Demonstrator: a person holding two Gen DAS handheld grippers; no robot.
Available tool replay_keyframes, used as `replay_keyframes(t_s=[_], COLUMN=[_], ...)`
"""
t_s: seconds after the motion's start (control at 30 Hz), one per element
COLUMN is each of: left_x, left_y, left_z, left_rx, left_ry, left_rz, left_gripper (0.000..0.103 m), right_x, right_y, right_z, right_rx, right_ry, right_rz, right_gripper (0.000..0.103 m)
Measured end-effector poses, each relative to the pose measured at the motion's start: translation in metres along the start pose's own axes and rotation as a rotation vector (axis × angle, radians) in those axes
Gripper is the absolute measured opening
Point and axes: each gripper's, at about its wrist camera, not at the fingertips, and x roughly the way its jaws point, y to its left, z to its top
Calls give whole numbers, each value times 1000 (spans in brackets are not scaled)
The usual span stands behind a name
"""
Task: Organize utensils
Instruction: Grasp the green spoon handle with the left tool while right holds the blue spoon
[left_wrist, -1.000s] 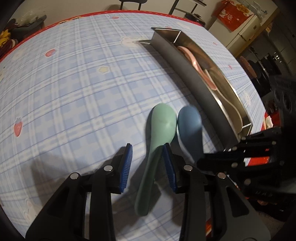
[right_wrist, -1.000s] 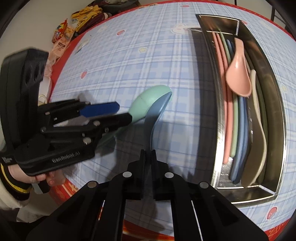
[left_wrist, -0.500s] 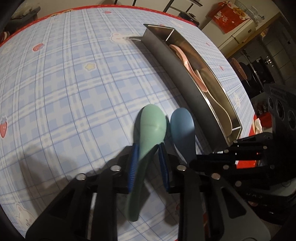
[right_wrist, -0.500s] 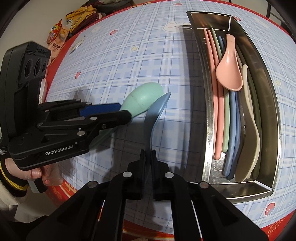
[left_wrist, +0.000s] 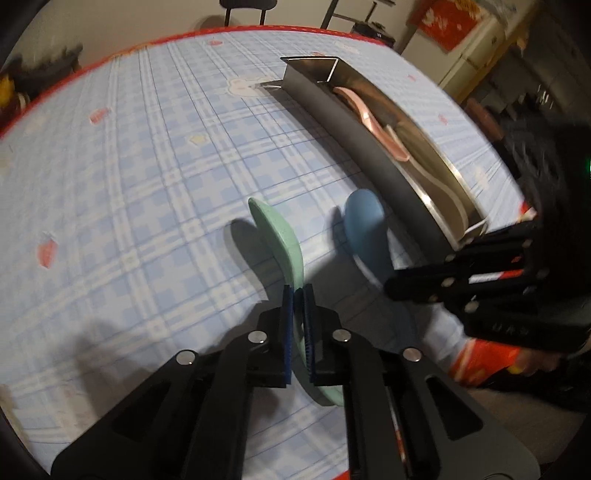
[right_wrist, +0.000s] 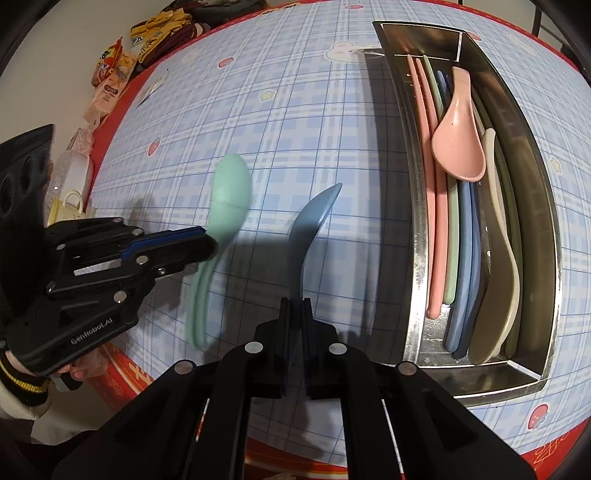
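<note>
The left claw is clamped on the handle of a mint-green spoon, its blue pads pressed against both sides. The spoon's bowl points toward twelve o'clock in the left wrist view and tilts on edge above the counter, which is covered in a blue plaid cloth. In the right wrist view the same claw enters from nine o'clock, with the green spoon blurred.

The right claw is closed tight on the thin handle of a blue spoon, whose bowl rises toward one o'clock. In the left wrist view this blue spoon sits just to the right of the green one, apart from it.

A long stainless steel tray lies at three o'clock in the right wrist view. It holds a pink spoon, a beige spoon, and pink, green and blue chopsticks lying lengthwise.
</note>
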Motion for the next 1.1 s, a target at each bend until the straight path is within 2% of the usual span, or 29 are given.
replay_keyframes(t_s=[0.07,0.17,0.27,0.33,0.47,0.53,0.8,0.87,0.93,1.0,1.1], left_x=[-2,-3,-3,-4,-2,-3,-20,-26,-29,-31,-30], left_y=[-3,-1,3,2,6,8,25,29,33,41,51], left_z=[-1,-2,0,0,0,-1,-9,-12,-15,-20,-28], left_rx=[43,63,50,43,-27,-68,-197,-212,-221,-241,-268], left_ry=[4,9,9,8,9,2,-49,-66,-71,-69,-60], left_rz=[85,164,175,154,60,25,-104,-107,-97,-88,-85], left_gripper=[8,6,6,6,10,21,28,32,33,33,33], right_x=[1,2,2,2,0,-1,2,2,1,-1,1], right_y=[2,4,5,6,8,9,19,20,19,19,16], right_z=[1,1,3,4,7,8,11,11,11,12,12], right_rx=[-5,-13,-20,-17,-21,-26,-53,-56,-53,-40,-25], right_ry=[1,2,2,-2,-12,-14,-8,-8,-16,-30,-28], right_rz=[-8,-27,-37,-23,-3,4,42,47,44,37,41], right_gripper=[6,7,7,7,7,7,8,8,11,27,31])
